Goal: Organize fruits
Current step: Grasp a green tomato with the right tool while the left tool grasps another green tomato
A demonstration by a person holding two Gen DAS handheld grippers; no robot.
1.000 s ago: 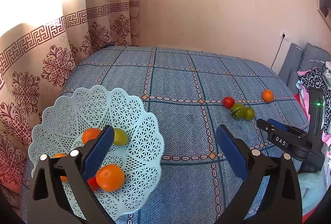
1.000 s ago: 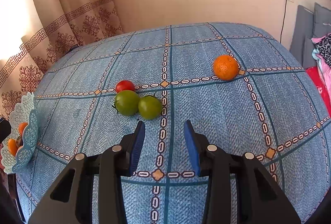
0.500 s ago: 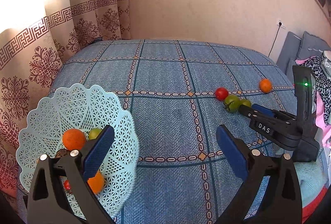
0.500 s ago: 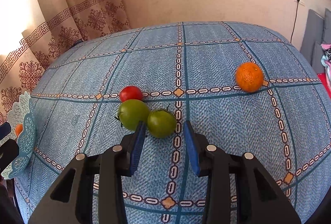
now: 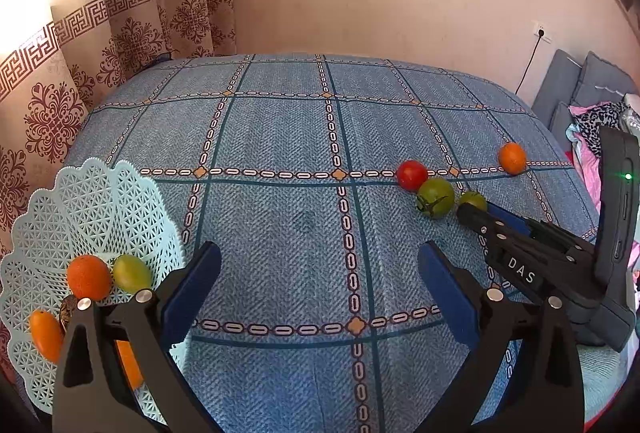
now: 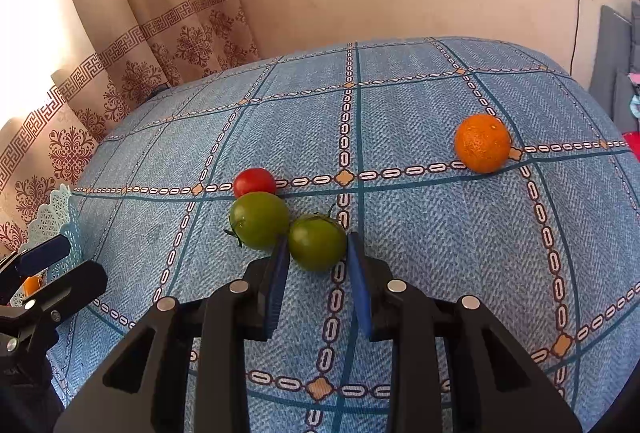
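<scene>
Your right gripper [image 6: 318, 259] sits low over the blue patterned bedspread [image 6: 420, 233], its blue-padded fingers [image 6: 279, 273] parted just wider than the small green tomato with a stem [image 6: 317, 243] that lies between their tips. Whether the pads touch the fruit on either side you cannot tell from here; the tomato rests on the cloth. A larger green tomato [image 6: 259, 220] lies touching it, just outside one finger, and a small red tomato [image 6: 255, 182] sits right behind that one. The round orange [image 6: 483, 142] lies well apart, toward the bedspread's right edge, on one of the chain-patterned lines.

Your left gripper [image 5: 320, 281] is spread wide and holds nothing, hovering above the near left part of the bedspread. Just beside its fingers stands the pale blue lattice plastic basket [image 5: 92, 201] at the left edge, tipped so its inside faces you. In it lie an orange fruit [image 5: 89, 277], a yellow-green tomato [image 5: 131, 273] touching it, and another orange piece [image 5: 45, 335] lower down.
</scene>
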